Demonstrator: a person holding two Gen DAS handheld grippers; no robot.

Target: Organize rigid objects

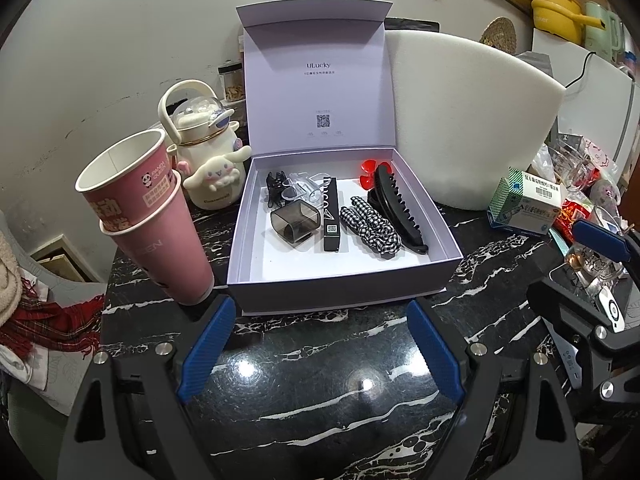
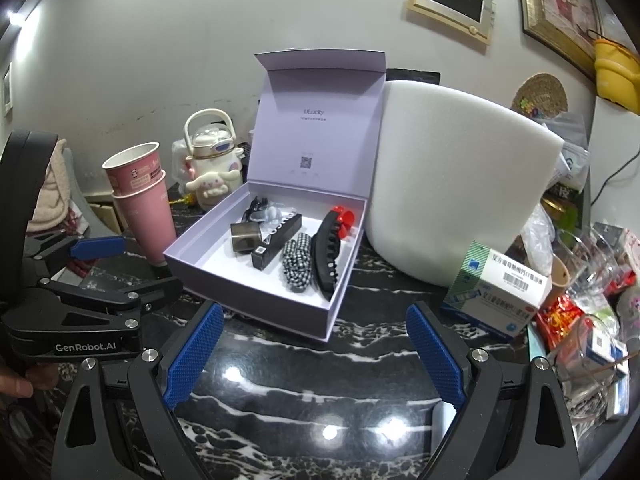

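An open lilac gift box [image 1: 344, 294] [image 2: 256, 304] stands on the black marble table, lid upright. Inside lie a long black hair claw [image 1: 400, 212] [image 2: 326, 256], a red clip [image 1: 370, 176] [image 2: 344, 220], a checked scrunchie [image 1: 370, 226] [image 2: 298, 262], a slim black box [image 1: 332, 216] [image 2: 276, 240], a smoky grey case [image 1: 296, 222] [image 2: 245, 237] and small clear and black clips [image 1: 288, 186]. My left gripper [image 1: 320, 320] is open and empty just in front of the box. My right gripper [image 2: 316, 320] is open and empty, in front of the box's right corner.
Stacked pink paper cups [image 1: 148, 216] [image 2: 142, 204] stand left of the box, a white kettle-shaped bottle [image 1: 204, 148] behind them. A white foam block [image 1: 472, 120] [image 2: 456, 184] stands to the right. A medicine carton [image 1: 528, 204] [image 2: 500, 288] and cluttered packets lie far right.
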